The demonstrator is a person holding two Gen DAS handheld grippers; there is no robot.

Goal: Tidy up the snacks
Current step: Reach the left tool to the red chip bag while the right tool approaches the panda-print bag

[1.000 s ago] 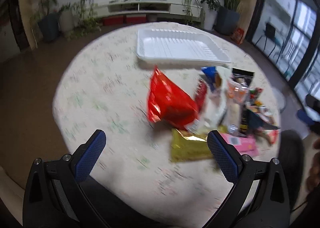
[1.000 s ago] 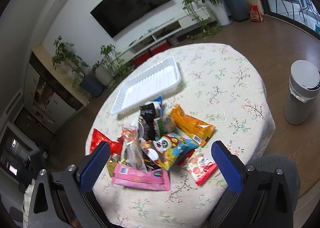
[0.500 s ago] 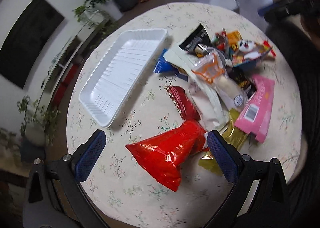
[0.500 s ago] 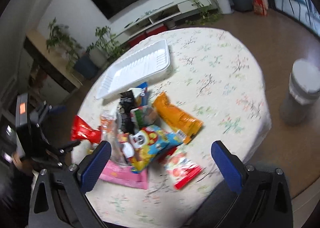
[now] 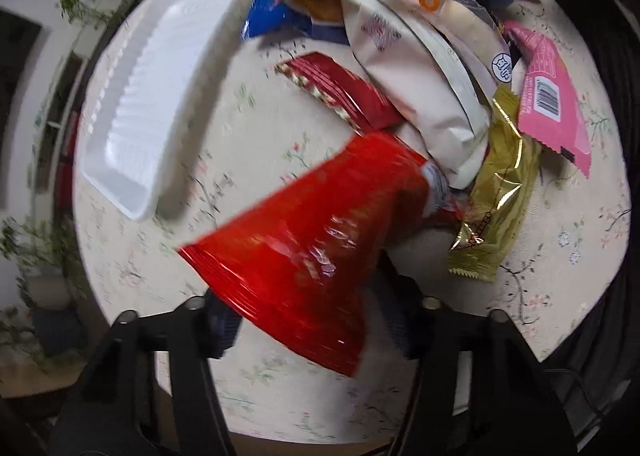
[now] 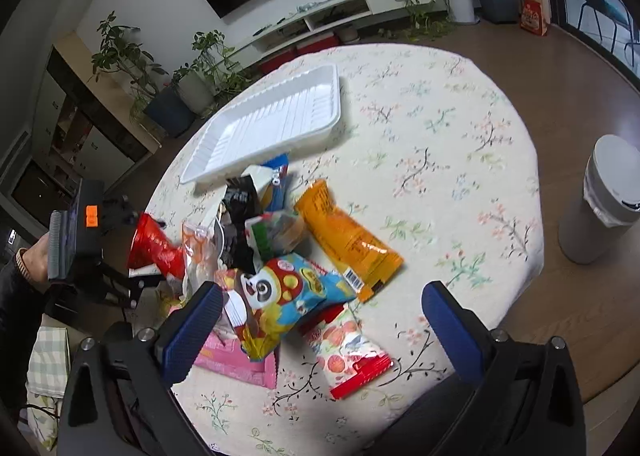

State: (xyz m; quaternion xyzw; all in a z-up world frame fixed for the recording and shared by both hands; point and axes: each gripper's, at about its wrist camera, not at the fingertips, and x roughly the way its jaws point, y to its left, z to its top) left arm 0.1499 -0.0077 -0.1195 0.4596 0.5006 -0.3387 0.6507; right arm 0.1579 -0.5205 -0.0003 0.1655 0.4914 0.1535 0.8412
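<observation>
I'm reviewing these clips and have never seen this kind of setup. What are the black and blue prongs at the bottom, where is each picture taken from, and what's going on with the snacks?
No robot here: a person holds a two-finger gripper in each hand, each carrying a fisheye camera looking along its fingers. The left gripper reaches around a red snack bag; blur hides whether it is closed on it. From the right camera you see the right gripper open and empty above the pile, and the left one beside the table. On the floral tablecloth lie a white tray, still without snacks, an orange packet, a panda packet and a pink packet.
</observation>
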